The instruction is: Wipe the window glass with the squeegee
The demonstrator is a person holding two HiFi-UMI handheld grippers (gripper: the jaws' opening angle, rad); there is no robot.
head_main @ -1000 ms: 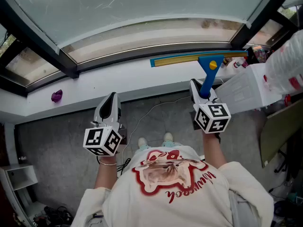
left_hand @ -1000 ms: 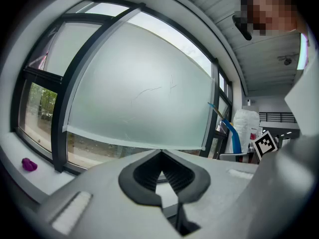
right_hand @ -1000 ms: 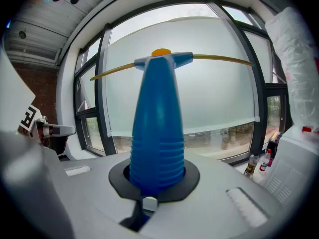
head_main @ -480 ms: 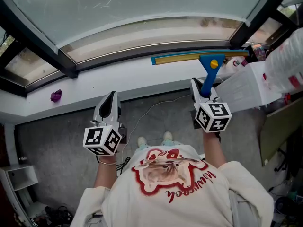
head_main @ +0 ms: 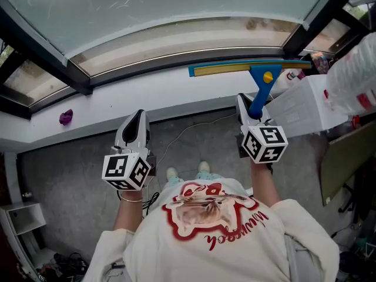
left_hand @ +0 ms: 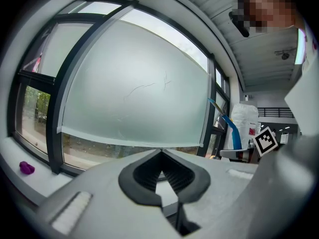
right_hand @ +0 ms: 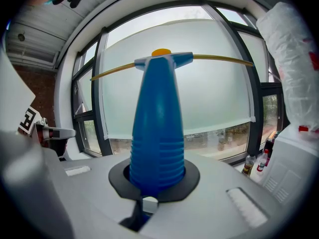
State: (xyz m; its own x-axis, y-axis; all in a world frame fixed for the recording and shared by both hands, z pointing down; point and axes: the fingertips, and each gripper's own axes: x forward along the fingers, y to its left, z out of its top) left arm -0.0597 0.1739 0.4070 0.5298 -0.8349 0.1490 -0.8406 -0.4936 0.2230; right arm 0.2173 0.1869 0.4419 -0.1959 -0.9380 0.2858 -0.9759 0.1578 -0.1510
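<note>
A blue-handled squeegee [head_main: 259, 89] with a yellow blade [head_main: 235, 68] stands out from my right gripper [head_main: 249, 109], which is shut on its ribbed handle [right_hand: 157, 148]. The blade lies level over the white sill, just below the frosted window glass [head_main: 176, 4]. In the right gripper view the blade [right_hand: 219, 59] crosses in front of the glass [right_hand: 209, 93]. My left gripper [head_main: 136, 128] is shut with nothing in it, held over the floor left of the squeegee; in the left gripper view it faces the glass [left_hand: 134, 93], with the squeegee [left_hand: 232, 131] at the right.
A purple lump [head_main: 65, 117] lies on the white sill [head_main: 147, 101] at left. Black window frames [head_main: 35, 37] split the panes. A white box [head_main: 305, 110] and a wrapped white bundle [head_main: 355, 75] stand at right, with small bottles [right_hand: 280, 156] on the sill near them.
The view has shifted slightly; the squeegee blade and right gripper have edged a little to the right. The left gripper has barely moved.
</note>
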